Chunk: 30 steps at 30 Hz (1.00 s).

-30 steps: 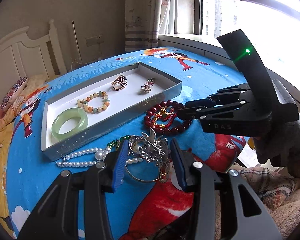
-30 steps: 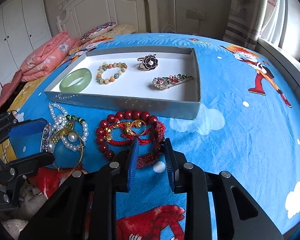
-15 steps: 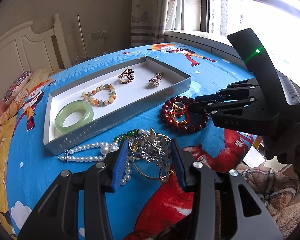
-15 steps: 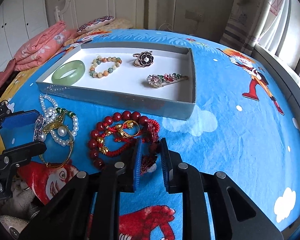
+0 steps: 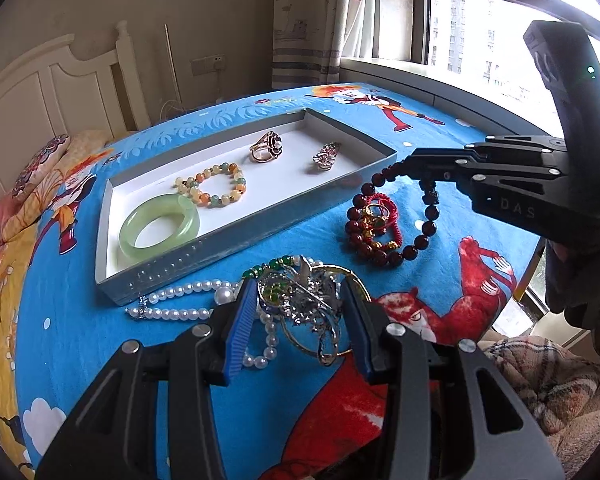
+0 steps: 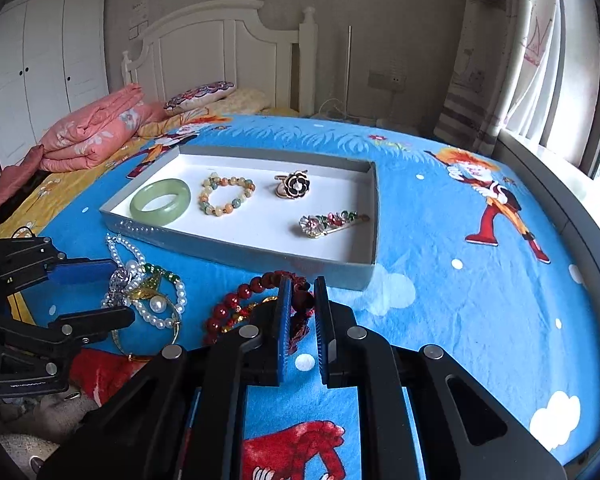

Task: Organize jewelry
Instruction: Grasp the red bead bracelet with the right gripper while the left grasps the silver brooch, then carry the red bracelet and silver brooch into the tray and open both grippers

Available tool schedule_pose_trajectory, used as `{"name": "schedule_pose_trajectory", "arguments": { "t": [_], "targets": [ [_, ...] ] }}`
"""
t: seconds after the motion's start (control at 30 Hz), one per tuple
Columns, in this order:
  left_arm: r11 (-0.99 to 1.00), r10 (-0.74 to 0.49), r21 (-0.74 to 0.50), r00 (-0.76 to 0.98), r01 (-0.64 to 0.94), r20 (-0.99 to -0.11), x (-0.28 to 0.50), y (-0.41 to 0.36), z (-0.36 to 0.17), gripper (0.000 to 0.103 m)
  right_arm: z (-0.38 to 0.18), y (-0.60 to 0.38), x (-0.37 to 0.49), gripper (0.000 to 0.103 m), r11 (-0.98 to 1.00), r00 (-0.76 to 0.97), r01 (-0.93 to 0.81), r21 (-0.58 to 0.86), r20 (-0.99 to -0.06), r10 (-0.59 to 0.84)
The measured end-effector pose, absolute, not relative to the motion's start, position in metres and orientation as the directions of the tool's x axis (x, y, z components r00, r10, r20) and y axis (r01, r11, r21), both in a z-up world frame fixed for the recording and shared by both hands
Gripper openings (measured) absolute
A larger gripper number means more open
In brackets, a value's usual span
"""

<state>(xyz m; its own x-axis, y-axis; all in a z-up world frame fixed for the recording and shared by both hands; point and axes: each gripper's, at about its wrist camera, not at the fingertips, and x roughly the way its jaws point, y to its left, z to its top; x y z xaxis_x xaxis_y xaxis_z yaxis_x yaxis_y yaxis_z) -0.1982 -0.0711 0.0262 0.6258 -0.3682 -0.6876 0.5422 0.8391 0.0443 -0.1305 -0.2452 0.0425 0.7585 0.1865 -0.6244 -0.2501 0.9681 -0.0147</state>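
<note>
Red bead bracelet [image 5: 396, 220] now lifted by right gripper [image 6: 300, 312].

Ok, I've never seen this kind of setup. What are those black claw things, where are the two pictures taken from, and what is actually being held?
There is no robot. A person holds a two-finger clamp in each hand, and a camera on each clamp looks along its fingers. One picture comes from the left gripper, the other from the right gripper; each also shows in the other's picture.

On the blue cartoon bedspread sits a shallow grey tray with a green bangle, a pastel bead bracelet, a flower ring and a brooch.

The right gripper is shut on the dark red bead bracelet, lifting one side. The left straddles a tangled pile of pearls and metal pieces; whether it grips is unclear.
</note>
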Motion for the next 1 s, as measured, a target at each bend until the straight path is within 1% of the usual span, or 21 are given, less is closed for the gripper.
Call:
{"name": "schedule_pose_trajectory", "arguments": {
  "t": [0.3, 0.6, 1.0],
  "targets": [
    [0.854, -0.344, 0.055, 0.641, 0.518, -0.687, -0.196, -0.065, 0.028, 0.042, 0.077, -0.235, -0.15, 0.012, 0.96, 0.821, -0.276, -0.046, -0.53, 0.211],
    [0.883, -0.277, 0.094, 0.671, 0.461, -0.687, -0.19, -0.061, 0.035, 0.042, 0.087, -0.233, -0.147, 0.012, 0.961, 0.835, -0.27, -0.049, -0.508, 0.209],
    [0.91, -0.237, 0.105, 0.713, 0.4, -0.66, -0.168, -0.053, 0.063, 0.042, 0.104, -0.223, -0.121, 0.012, 0.956, 0.852, -0.282, -0.078, -0.48, 0.211]
  ]
}}
